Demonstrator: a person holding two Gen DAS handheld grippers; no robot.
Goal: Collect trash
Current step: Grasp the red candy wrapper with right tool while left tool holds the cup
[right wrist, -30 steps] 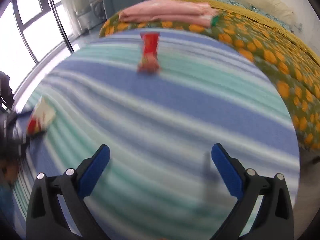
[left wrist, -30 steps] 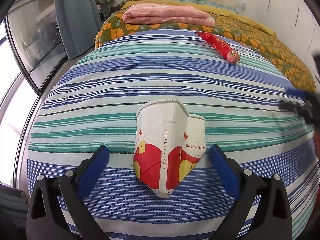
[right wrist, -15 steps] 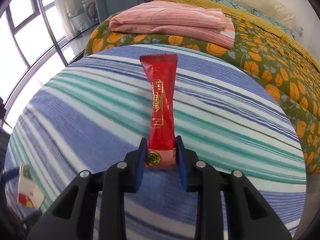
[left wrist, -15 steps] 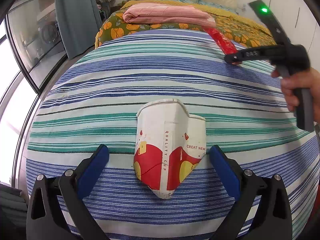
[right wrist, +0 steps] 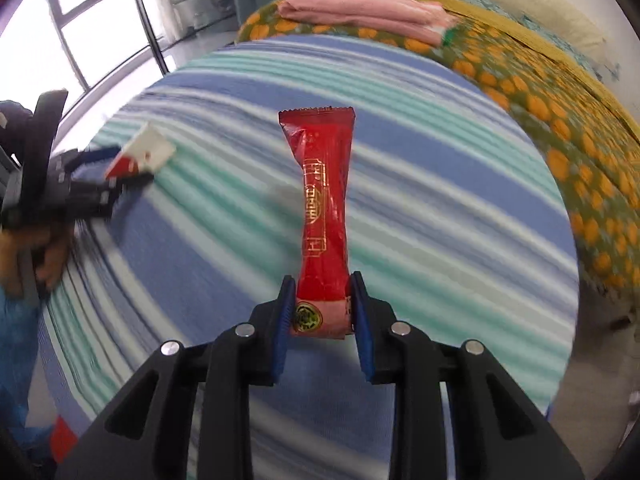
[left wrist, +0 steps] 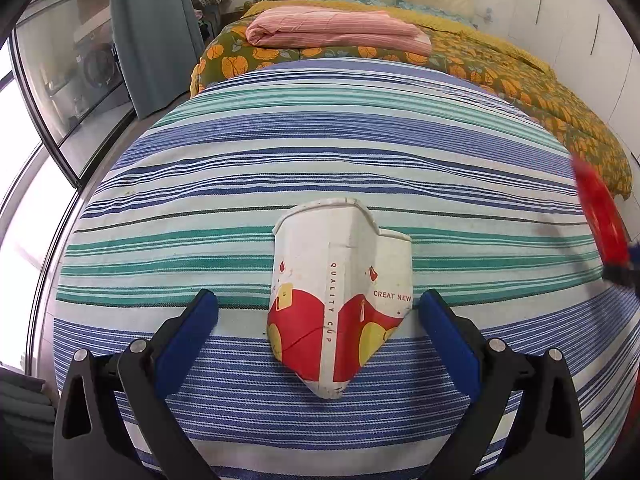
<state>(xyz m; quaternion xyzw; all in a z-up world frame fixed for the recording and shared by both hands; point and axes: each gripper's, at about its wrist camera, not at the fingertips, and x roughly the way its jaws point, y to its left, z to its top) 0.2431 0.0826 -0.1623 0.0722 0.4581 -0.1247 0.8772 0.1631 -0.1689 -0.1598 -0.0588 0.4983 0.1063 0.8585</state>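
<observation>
Red foil sits pinched between the blue pads of my right hand-held gripper (right wrist: 320, 312): I hold the long red snack wrapper with gold print (right wrist: 322, 216) by its sealed near end, so the rest stands out ahead of the fingers, clear of the bed. The blur in the cloth behind it suggests I am carrying it across, and a grip this low on the seal is probably why it stays stiff instead of flopping.

My left hand-held gripper (left wrist: 318, 320) is spread wide, one blue pad on each side of the crushed white paper cup with red and yellow print (left wrist: 340, 304). The cup lies flattened on the blue, green and white striped bedspread (left wrist: 320, 152), base end towards me, rim end away. The pads do not touch it, but they bracket it, so I judge the next step is simply to close on it.

Further ahead of both grippers lies the olive quilt with orange flowers (left wrist: 500, 76), and on it a folded pink striped blanket (left wrist: 336, 34), which is bedding, not trash.
</observation>
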